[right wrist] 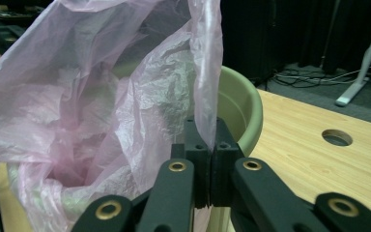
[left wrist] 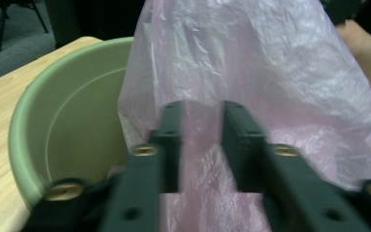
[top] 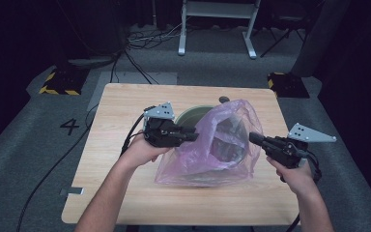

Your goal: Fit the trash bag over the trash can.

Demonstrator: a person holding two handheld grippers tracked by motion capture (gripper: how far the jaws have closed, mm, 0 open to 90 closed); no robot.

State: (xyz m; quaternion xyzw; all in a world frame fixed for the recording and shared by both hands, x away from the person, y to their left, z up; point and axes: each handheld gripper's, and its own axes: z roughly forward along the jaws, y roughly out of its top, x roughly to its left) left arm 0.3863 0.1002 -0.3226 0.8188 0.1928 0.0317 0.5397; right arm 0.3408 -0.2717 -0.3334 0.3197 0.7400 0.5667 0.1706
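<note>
A light wooden table (top: 125, 193) stands on grey carpet. On it sits a green tub (left wrist: 53, 121), draped with a pink plastic bag (top: 217, 145)

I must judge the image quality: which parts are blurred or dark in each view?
High view: the room around the table is dark. Left gripper view: the left gripper is blurred; the pink plastic bag is sharper. Right gripper view: the right gripper and green basin are fairly sharp.

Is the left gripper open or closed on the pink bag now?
Open. In the left gripper view the left gripper has a clear gap between its jaws, with the bag film visible through it, not pinched.
</note>
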